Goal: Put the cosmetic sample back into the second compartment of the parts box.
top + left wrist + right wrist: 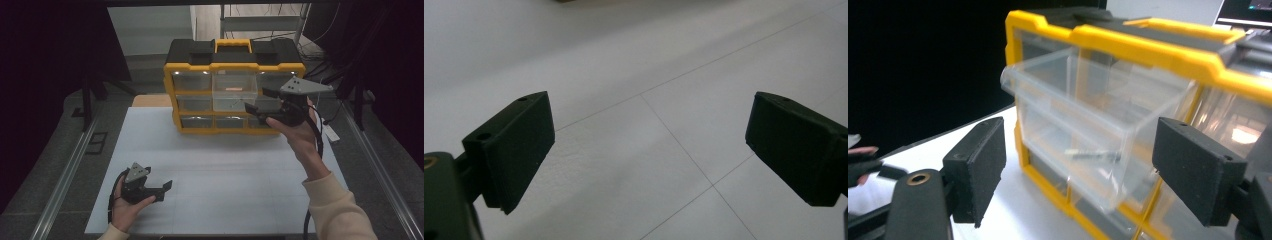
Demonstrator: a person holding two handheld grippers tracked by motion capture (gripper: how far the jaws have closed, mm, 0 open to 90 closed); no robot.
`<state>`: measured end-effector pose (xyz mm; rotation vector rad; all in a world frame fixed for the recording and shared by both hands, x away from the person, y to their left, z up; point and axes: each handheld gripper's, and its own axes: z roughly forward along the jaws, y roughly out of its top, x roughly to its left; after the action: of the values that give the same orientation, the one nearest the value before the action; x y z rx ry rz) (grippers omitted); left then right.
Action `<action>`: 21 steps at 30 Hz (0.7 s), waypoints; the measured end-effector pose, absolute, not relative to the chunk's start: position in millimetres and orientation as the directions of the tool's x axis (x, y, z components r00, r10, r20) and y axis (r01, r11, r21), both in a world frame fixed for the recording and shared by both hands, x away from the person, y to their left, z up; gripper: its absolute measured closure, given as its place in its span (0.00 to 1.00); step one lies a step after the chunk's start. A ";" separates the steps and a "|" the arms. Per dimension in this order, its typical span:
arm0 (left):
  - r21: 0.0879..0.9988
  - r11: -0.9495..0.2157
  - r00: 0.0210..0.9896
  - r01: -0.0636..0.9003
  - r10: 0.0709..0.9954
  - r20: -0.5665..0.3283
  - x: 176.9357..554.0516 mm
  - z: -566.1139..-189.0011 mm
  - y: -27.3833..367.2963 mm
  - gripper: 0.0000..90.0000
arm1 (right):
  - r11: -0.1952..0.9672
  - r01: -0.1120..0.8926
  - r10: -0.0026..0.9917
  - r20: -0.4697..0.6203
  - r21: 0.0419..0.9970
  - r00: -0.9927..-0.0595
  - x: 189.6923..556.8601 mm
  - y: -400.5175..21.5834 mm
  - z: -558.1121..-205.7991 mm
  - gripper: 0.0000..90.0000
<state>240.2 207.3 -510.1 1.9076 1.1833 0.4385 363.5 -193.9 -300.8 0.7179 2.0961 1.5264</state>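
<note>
Your right gripper (256,104) hangs raised with jaws apart, right in front of the yellow-and-black drawer organizer (233,85), beside its pulled-out clear drawer (234,92) (top row, middle). Your left gripper (161,190), jaws spread, rests low on the white table (225,170), well apart from the organizer, your hand (127,207) behind it.

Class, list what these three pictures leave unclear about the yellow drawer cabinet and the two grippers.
- Pulled-out clear drawer: the small item inside is too small in the high view and blurred in the right gripper view.
- Cabinet: its right-hand drawers sit behind the right gripper in the high view.
- Left gripper: its body is cut off by the left gripper view's bottom edge.
</note>
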 end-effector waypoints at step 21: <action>0.795 -0.232 0.516 0.561 0.849 -0.116 238.7 -510.4 204.0 0.07 | 0.236 0.240 0.639 0.036 0.942 -0.768 313.9 -250.4 -394.4 0.25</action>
<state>238.7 204.0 -510.4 1.9231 1.1569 0.4367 313.9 -250.4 -394.4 0.8111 2.1580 1.5445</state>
